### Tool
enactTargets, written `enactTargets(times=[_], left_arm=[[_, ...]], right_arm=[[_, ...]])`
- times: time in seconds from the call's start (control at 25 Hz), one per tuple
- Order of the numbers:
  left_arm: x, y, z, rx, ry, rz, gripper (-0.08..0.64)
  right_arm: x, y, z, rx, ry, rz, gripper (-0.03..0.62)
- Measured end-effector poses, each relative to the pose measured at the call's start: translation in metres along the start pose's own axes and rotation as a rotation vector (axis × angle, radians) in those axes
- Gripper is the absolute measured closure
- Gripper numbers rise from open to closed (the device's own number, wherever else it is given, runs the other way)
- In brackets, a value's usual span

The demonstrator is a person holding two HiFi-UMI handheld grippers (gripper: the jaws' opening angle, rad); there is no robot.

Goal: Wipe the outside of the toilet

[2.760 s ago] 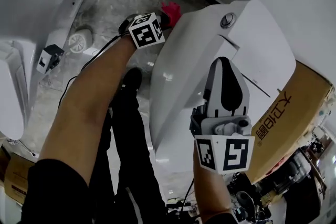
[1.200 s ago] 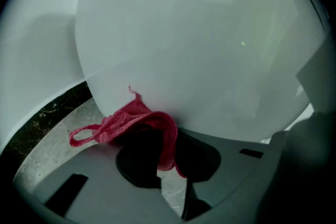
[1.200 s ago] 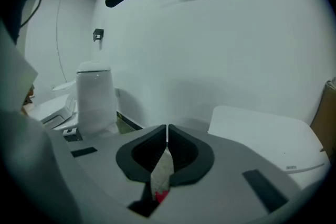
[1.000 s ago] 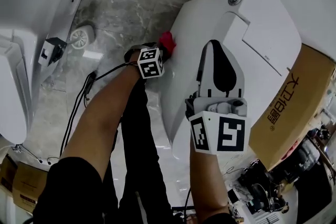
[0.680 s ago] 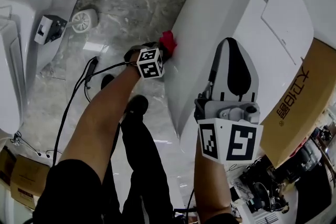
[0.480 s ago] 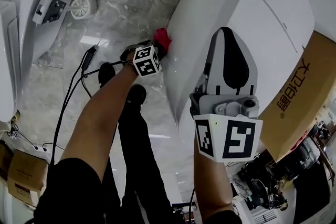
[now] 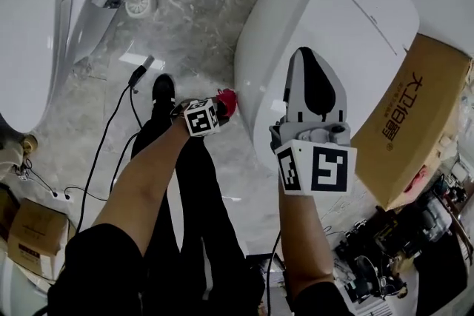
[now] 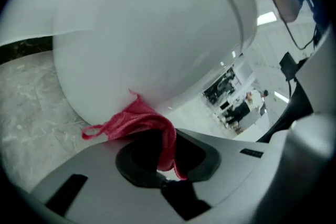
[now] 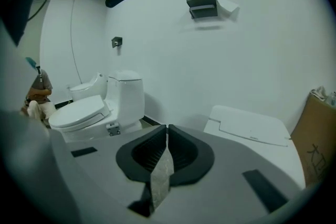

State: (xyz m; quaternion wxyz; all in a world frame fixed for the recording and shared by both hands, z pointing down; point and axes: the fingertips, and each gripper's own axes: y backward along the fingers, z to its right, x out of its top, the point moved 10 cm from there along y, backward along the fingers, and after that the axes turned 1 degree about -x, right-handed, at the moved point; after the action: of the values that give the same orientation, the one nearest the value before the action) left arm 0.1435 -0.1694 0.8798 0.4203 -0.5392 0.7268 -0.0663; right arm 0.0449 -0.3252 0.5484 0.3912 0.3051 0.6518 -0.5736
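Note:
The white toilet (image 7: 311,18) fills the upper right of the head view. My left gripper (image 7: 215,109) is low beside its outer wall, shut on a red cloth (image 7: 227,101). In the left gripper view the red cloth (image 8: 139,122) hangs from the left gripper (image 8: 160,152), and its upper edge touches the rounded underside of the toilet bowl (image 8: 147,34). My right gripper (image 7: 309,78) hovers over the toilet's seat side, shut and holding nothing. The right gripper view shows the right gripper (image 9: 166,131) pointing over the toilet's closed lid (image 9: 247,123).
A second toilet (image 7: 37,26) stands at the left, also the second toilet (image 9: 100,107) by the wall. A cardboard box (image 7: 415,122) leans right of the toilet. Cables (image 7: 104,152) trail over the marble floor (image 7: 185,4). A person's legs stand below the left gripper.
The left gripper has slid the red cloth down and forward along the toilet's outer wall, from mid-height to near the bowl's base. The right gripper stays shut above the toilet.

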Motion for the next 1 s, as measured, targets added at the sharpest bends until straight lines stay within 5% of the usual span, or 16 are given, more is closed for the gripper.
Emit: enactTargets(times=[0.16, 0.32, 0.6, 0.72, 1.0], left_arm=[[0.015, 0.078, 0.065, 0.044, 0.156, 0.234, 0.494], [0.081, 0.182, 0.112, 0.149, 0.131, 0.428, 0.492], [0.219, 0.375, 0.19, 0.376, -0.07, 0.709, 0.492], [0.265, 0.43, 0.235, 0.44, -0.209, 0.717, 0.489], [0.324, 0.53, 0.361, 0.519, -0.381, 0.95, 0.489]], right_arm=[[0.035, 0.049, -0.002, 0.051, 0.024, 0.006, 0.555], [0.084, 0.101, 0.003, 0.078, 0.022, 0.059, 0.555], [0.196, 0.217, 0.033, 0.043, 0.031, 0.25, 0.558], [0.234, 0.266, 0.047, 0.023, 0.03, 0.335, 0.558], [0.283, 0.356, 0.047, 0.066, 0.01, 0.568, 0.558]])
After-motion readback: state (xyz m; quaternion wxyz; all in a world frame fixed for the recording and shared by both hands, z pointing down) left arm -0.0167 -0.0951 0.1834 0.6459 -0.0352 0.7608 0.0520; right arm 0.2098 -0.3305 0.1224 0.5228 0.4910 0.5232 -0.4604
